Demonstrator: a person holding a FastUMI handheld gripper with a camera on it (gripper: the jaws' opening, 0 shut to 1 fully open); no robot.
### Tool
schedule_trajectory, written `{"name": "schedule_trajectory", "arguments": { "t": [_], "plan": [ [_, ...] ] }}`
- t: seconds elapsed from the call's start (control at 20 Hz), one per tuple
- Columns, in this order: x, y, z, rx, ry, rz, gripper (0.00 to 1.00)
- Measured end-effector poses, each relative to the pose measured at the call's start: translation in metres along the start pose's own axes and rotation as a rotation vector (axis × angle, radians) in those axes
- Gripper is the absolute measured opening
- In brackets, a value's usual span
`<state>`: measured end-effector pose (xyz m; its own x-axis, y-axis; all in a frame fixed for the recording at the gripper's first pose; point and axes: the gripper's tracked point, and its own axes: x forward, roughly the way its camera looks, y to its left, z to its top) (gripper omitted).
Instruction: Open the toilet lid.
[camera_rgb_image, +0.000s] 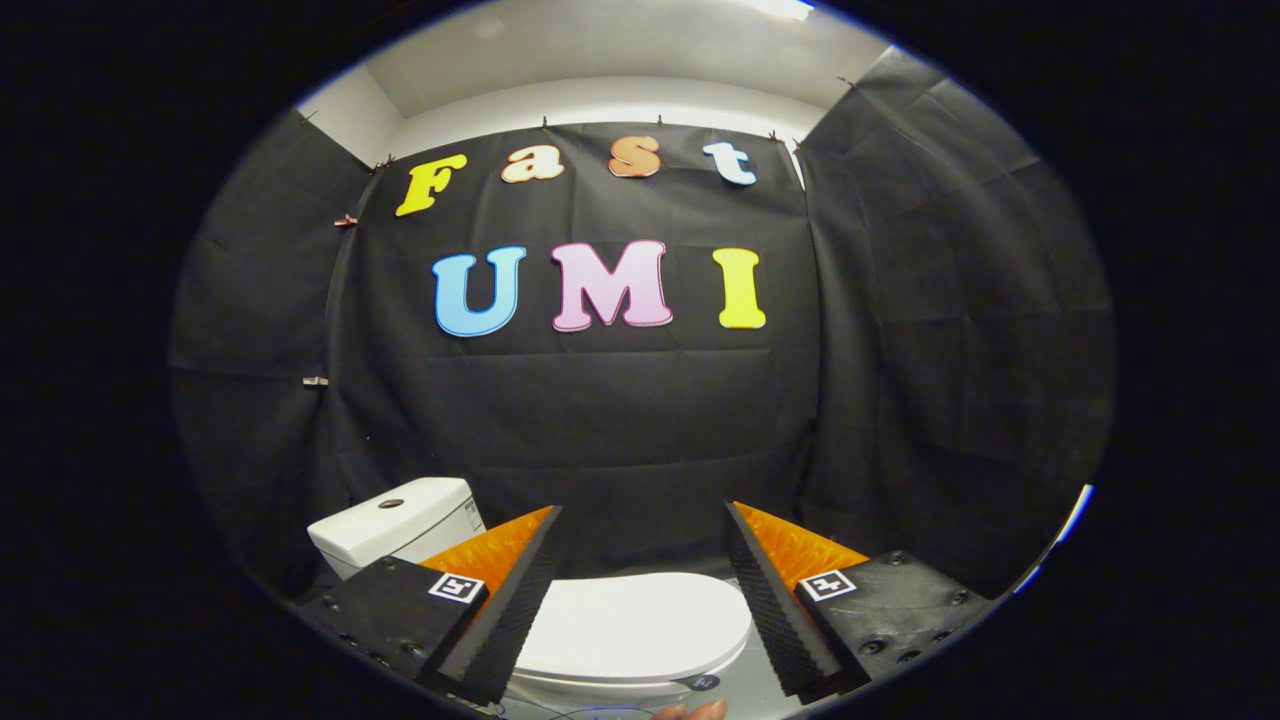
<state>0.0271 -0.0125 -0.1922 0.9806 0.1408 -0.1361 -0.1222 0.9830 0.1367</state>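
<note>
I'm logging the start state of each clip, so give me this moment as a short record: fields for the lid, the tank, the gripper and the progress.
toilet lid: white, lying flat and closed over the bowl, seen between the fingers and below them
tank: white, beyond the left finger, with a round button on top
gripper: fingers spread wide, nothing between the pads, touching nothing
gripper position: above the lid, pointing toward the black cloth wall
progress: lid not yet lifted; no contact made

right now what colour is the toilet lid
White, plain; the toilet lid lies closed between the open tongs in the gripper view.
</note>
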Motion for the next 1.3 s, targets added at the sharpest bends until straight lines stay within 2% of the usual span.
{"name": "schedule_trajectory", "arguments": {
  "t": [0.45, 0.85, 1.15, 1.3],
  "plan": [
    [0.014, -0.043, -0.136, 0.365, 0.222, 0.048, 0.98],
    [0.017, -0.1, -0.263, 0.755, 0.465, 0.004, 0.99],
    [0.017, -0.121, -0.345, 0.944, 0.609, -0.048, 0.99],
    [0.022, -0.115, -0.372, 0.972, 0.692, -0.042, 0.99]
  ]
}}
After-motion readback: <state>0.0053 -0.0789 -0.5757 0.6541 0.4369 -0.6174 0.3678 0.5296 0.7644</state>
